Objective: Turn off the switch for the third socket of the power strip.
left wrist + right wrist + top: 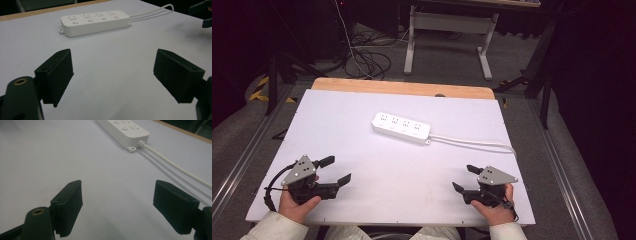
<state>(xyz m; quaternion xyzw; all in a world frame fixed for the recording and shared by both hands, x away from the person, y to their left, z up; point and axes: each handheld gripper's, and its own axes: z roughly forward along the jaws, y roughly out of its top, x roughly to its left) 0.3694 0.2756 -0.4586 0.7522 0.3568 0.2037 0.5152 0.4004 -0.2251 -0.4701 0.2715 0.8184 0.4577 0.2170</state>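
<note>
A white power strip (401,127) lies across the middle of the white tabletop (362,150), its white cord (472,143) running off to the right edge. My left gripper (335,170) rests near the front left corner in a hand, jaws wide apart and empty. My right gripper (465,177) sits near the front right, also open with nothing between its jaws. In the left gripper view the power strip (95,22) is ahead beyond the open left gripper (113,75). The right gripper view shows the strip's cord end (125,130) and cord (175,166) past the right gripper (117,207).
The white board lies on a wooden table whose edge (402,88) shows at the back. Beyond it stand a white desk frame (447,40) and loose black cables (367,62) on the floor. Bare white surface lies between the grippers and the strip.
</note>
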